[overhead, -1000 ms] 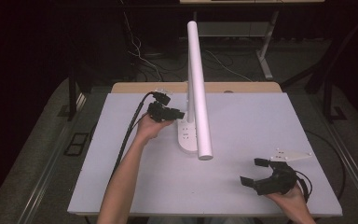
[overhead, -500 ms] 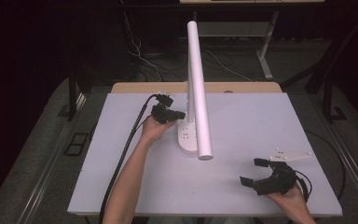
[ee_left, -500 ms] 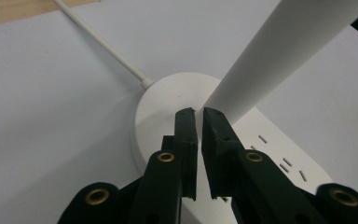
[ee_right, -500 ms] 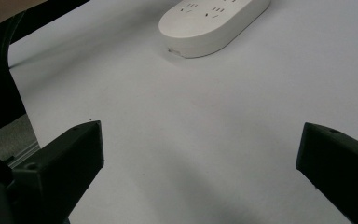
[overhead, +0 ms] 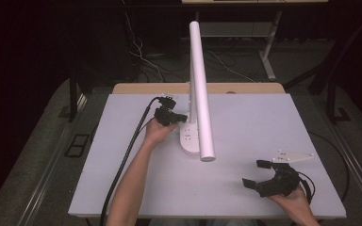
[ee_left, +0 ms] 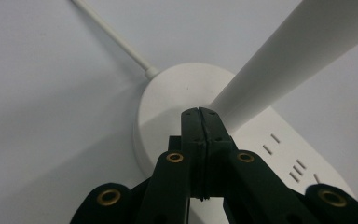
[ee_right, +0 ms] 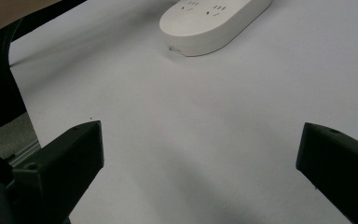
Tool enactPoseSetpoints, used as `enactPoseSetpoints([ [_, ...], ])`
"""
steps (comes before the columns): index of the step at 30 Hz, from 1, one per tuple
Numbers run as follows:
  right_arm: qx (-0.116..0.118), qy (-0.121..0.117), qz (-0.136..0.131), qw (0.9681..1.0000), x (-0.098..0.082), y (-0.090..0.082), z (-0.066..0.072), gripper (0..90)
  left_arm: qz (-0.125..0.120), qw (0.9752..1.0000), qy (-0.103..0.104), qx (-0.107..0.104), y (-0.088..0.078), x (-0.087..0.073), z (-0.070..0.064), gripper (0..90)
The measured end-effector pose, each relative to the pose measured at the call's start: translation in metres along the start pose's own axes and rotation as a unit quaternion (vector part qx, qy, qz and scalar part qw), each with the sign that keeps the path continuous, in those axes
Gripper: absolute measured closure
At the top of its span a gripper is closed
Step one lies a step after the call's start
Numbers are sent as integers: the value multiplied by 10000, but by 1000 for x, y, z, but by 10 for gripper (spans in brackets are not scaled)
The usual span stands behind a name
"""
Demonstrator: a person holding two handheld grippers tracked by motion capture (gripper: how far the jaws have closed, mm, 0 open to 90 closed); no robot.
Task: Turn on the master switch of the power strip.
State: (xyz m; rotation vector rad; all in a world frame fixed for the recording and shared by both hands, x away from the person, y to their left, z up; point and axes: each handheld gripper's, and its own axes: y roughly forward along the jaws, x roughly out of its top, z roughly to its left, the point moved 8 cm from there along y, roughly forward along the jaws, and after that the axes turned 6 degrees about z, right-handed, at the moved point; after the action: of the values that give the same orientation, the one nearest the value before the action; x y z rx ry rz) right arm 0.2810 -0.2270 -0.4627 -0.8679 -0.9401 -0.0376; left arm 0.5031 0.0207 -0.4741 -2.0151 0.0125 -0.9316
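Observation:
A white desk lamp stands mid-table: an oval base (overhead: 188, 139) with small slots and a long white tube (overhead: 200, 84) leaning toward me. My left gripper (overhead: 184, 117) points at the base from the left. In the left gripper view its jaws have just been closing and now press together with nothing between them, the left gripper (ee_left: 199, 112) at the base (ee_left: 168, 93) where the tube (ee_left: 284, 60) rises. My right gripper (overhead: 254, 173) rests near the front right, open and holding nothing. The right gripper (ee_right: 200, 140) faces the base (ee_right: 214, 18) across bare table.
The lamp's thin white cord (ee_left: 112, 35) runs off across the grey table (overhead: 264, 122). A thick black cable (overhead: 127, 155) trails from the left gripper down the table's left side. A wooden strip (overhead: 245, 88) borders the far edge, with dark floor and cables beyond.
The left hand has shifted only slightly beside the lamp's base. The right hand has kept still.

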Motion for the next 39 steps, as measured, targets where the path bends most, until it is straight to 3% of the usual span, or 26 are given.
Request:
enactPoseSetpoints([
  [8, -11, -21, 21, 10000, -1, 0, 1, 1, 23, 9999, -92, -34, 0, -1, 0, 900],
  [9, -14, -21, 24, 10000, -1, -1, 1, 1, 37, 10000, -5, -42, 0, -1, 1, 900],
  [10, -17, -24, 29, 10000, -2, -1, 1, 1, 152, 9996, 225, -1, -1, -4, 3, 900],
  [11, -20, -29, 31, 10000, -2, -1, 1, 1, -26, 10000, 36, 2, 1, -2, 0, 900],
  [12, -22, -37, 33, 10000, -2, -1, 1, 1, 0, 10000, 86, 8, 1, -2, 1, 900],
  [15, -29, -76, 46, 10000, -2, 0, 1, 1, -111, 9999, -58, -43, 3, -2, -1, 900],
  [17, -30, -81, 49, 10000, -2, -1, 2, 1, 52, 9999, 92, 15, 1, -5, 2, 900],
  [19, -45, -106, 19, 9999, -2, -2, 2, 1, -62, 9999, -119, 7, 3, -3, -1, 900],
  [21, -47, -98, 11, 9999, -2, -3, 3, 1, -62, 9999, -148, 16, 4, -3, -1, 900],
  [24, -73, -130, -42, 9999, -1, -6, 3, 1, 17, 9999, -108, 111, 5, -4, -2, 900],
  [25, -76, -124, -48, 9999, -1, -6, 3, 1, 162, 9998, 48, 142, 3, -6, 0, 900],
  [26, -70, -99, -39, 9999, -1, -6, 3, 1, 52, 9999, -90, 117, 4, -5, -1, 900],
  [28, -80, -99, -51, 9999, -1, -7, 3, 1, 76, 9998, -157, 44, 3, -6, 1, 900],
  [29, -85, -122, -60, 9999, -1, -7, 3, 1, -62, 9996, -281, -5, 4, -4, 0, 900],
  [32, -93, -127, -69, 9999, -1, -7, 2, 1, 73, 9998, -171, 47, 3, -5, 0, 900],
  [33, -86, -110, -62, 9999, -1, -7, 2, 1, -14, 9997, -243, 51, 4, -4, -1, 900],
  [39, -95, -87, -55, 9999, -1, -6, 1, 1, 1, 9998, -216, 35, 4, -4, -1, 900],
])
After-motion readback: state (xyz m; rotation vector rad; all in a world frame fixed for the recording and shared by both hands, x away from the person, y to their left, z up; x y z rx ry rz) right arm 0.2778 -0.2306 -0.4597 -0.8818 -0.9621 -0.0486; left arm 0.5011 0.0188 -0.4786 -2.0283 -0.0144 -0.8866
